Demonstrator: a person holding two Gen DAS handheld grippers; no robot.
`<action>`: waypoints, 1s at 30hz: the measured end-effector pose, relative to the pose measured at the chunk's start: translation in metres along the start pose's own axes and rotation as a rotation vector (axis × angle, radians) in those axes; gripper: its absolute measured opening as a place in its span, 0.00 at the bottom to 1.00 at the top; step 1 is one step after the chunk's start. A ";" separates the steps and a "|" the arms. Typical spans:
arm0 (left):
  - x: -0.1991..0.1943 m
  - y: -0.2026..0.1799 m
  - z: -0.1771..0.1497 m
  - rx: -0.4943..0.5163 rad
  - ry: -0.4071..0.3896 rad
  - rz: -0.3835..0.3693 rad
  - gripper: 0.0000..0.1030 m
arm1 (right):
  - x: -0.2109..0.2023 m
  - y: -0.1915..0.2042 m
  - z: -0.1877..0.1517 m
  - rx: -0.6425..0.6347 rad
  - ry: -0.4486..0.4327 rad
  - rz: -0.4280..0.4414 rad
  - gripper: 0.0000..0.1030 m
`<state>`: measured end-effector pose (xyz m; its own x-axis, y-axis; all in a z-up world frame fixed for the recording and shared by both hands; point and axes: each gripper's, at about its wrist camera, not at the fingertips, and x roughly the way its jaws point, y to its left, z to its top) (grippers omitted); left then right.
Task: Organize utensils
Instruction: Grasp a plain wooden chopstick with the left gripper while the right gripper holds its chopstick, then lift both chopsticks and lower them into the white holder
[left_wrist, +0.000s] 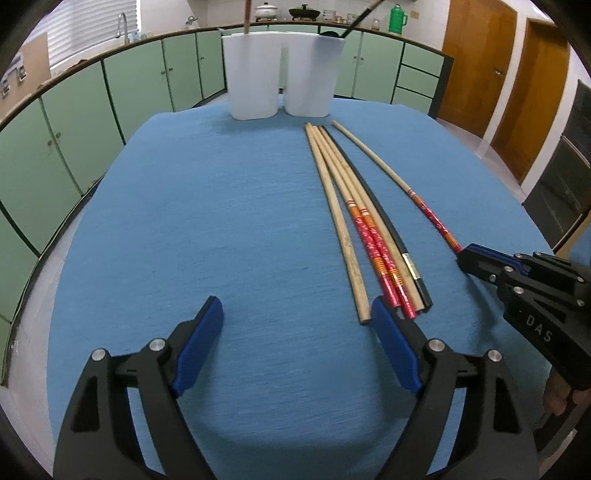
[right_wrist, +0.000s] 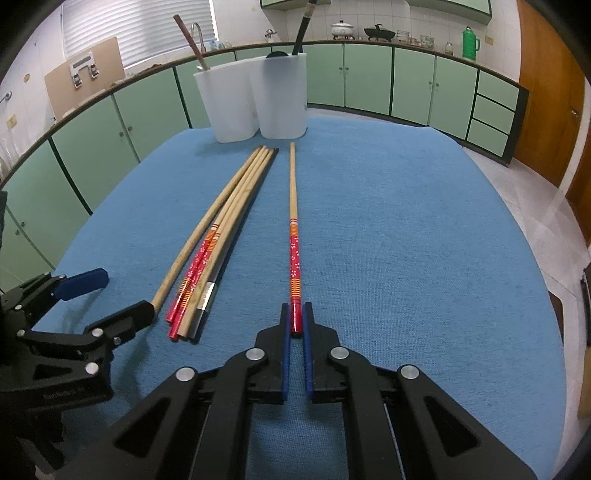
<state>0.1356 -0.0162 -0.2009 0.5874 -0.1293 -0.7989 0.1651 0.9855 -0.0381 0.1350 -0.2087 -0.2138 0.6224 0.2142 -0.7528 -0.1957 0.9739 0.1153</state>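
Observation:
A single red-handled chopstick (right_wrist: 293, 221) lies on the blue cloth, pointing at the white two-part holder (right_wrist: 255, 99). My right gripper (right_wrist: 295, 317) is shut on its red end; in the left wrist view the same gripper (left_wrist: 466, 255) clamps the same chopstick (left_wrist: 391, 166). A bundle of several chopsticks (left_wrist: 369, 229), plain wood, red-patterned and one black, lies to its left. My left gripper (left_wrist: 299, 314) stands open over bare cloth, its right pad beside the near ends of the bundle. The holder (left_wrist: 280, 74) has one utensil standing in each compartment.
The table under the blue cloth (left_wrist: 221, 206) ends close behind the holder. Green kitchen cabinets (left_wrist: 110, 92) curve round the far side, with wooden doors (left_wrist: 476, 59) at the right. A person's hand (left_wrist: 561, 398) shows at the right edge.

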 end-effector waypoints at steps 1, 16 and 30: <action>0.000 0.001 0.000 -0.003 0.001 0.000 0.79 | 0.000 0.000 0.000 0.001 0.000 0.002 0.06; 0.001 -0.007 -0.002 0.005 -0.003 0.033 0.66 | -0.004 -0.006 -0.002 0.006 -0.002 0.029 0.06; 0.001 -0.025 -0.002 0.029 -0.029 0.004 0.07 | -0.002 -0.009 -0.001 0.015 -0.006 0.048 0.06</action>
<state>0.1306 -0.0405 -0.2014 0.6105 -0.1292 -0.7814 0.1858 0.9824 -0.0173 0.1343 -0.2182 -0.2141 0.6171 0.2615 -0.7422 -0.2145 0.9633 0.1611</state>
